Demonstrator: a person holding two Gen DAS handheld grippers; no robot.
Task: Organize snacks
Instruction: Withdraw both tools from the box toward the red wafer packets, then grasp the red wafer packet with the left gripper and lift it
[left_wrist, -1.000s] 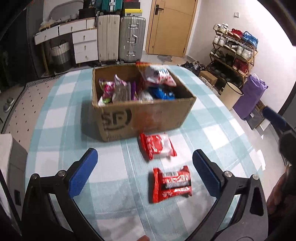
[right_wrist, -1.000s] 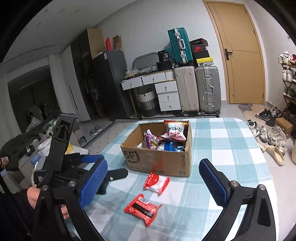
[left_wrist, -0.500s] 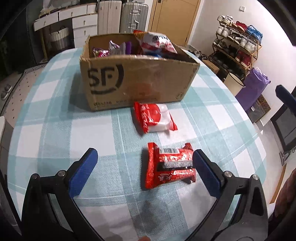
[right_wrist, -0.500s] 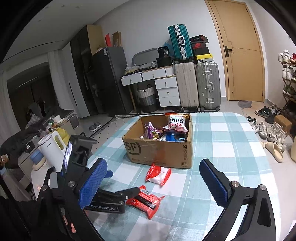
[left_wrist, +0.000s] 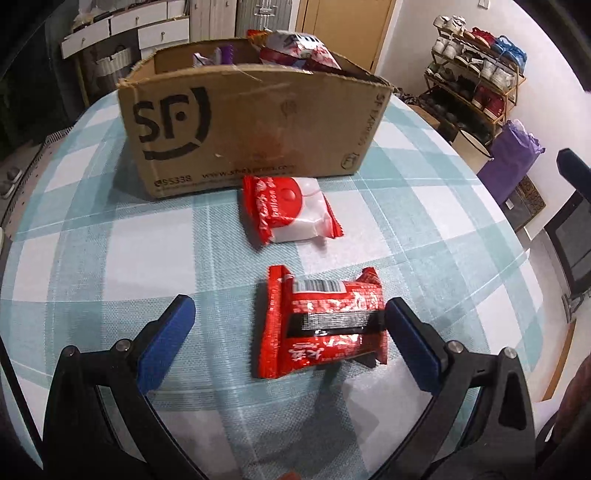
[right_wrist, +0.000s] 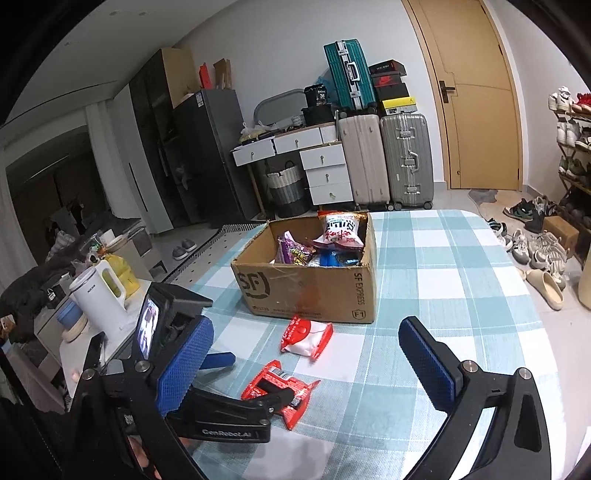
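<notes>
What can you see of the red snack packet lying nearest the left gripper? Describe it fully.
The red snack packet is a glossy foil wrapper with a black and silver band, a white barcode and crimped ends. It lies flat on the checked tablecloth, in front of the red-and-white packet, between the open left gripper's blue pads; the right-side pad is at its end.

Red snack packet (left_wrist: 321, 325) between spread claw (left_wrist: 288, 328) fingers

Behind the worktop (right_wrist: 461, 280) with its teal-and-white check cloth we see two upright suitcases (right_wrist: 386, 160) beside a tan door (right_wrist: 476, 103), and a teal suitcase (right_wrist: 349, 75) on the white drawers (right_wrist: 325, 168). A shoe rack (left_wrist: 476, 92) lines the right wall. A white kettle (right_wrist: 98, 299) stands at the left.
</notes>
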